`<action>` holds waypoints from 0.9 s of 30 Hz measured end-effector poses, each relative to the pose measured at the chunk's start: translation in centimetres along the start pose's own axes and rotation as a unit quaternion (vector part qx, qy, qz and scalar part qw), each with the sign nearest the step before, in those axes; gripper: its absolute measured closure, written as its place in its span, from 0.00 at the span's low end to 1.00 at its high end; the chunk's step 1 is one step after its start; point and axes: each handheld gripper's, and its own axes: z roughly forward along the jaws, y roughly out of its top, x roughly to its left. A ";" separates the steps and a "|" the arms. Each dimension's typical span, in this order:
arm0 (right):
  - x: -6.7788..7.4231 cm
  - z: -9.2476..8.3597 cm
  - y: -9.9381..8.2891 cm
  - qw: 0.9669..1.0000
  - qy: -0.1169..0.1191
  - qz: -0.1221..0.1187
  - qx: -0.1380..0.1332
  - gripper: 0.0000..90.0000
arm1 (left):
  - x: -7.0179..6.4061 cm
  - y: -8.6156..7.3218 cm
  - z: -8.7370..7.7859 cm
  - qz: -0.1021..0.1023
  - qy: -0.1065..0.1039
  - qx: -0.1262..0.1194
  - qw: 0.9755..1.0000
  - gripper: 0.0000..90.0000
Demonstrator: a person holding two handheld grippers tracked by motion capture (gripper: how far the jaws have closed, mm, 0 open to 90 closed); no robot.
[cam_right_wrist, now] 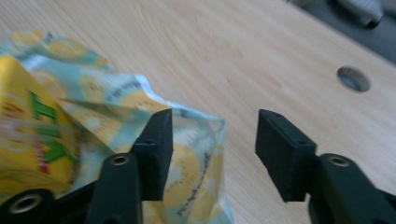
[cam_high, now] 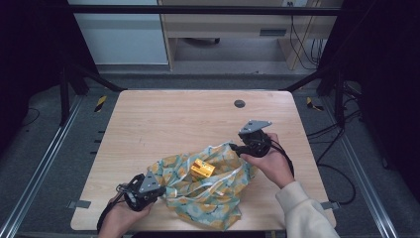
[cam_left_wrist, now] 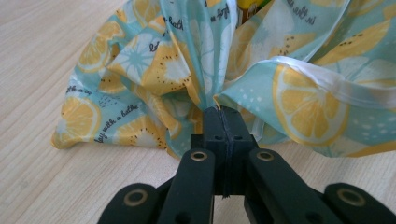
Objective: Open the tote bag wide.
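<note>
High view: your lemon-print bag (cam_high: 208, 186) lies crumpled at lower centre of the wooden table (cam_high: 163, 119), a yellow box (cam_high: 202, 169) on its folds. Your left gripper (cam_high: 157, 190) sits at the bag's left edge, your right gripper (cam_high: 234, 147) at its upper right.

Left gripper view: your jaws are clamped on a fold of the bag (cam_left_wrist: 196, 70).

Right gripper view: your jaws stand apart, gripping nothing; the bag's corner (cam_right_wrist: 196, 154) lies beneath, the box (cam_right_wrist: 32, 135) at left.

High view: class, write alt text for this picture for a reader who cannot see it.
A lemon-print bag lies crumpled on a wooden table with a yellow box resting in it. The left gripper is clamped on the bag's near left edge, while the right gripper sits at its far right edge with its jaws apart.
</note>
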 end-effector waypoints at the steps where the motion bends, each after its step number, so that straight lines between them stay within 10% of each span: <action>1: 0.4 -0.6 0.2 1.000 0.004 -0.001 -0.009 0.50 | 0.0 0.0 -0.1 0.001 0.002 -0.001 1.000 1.00; 16: 6.3 -1.6 -4.1 0.996 0.086 -0.025 0.019 0.52 | -0.8 0.0 -0.5 0.019 -0.010 -0.005 1.000 1.00; 27: 7.8 -1.9 -8.1 0.994 0.101 -0.025 0.034 0.49 | -1.2 0.1 -0.1 0.027 -0.012 0.004 1.000 1.00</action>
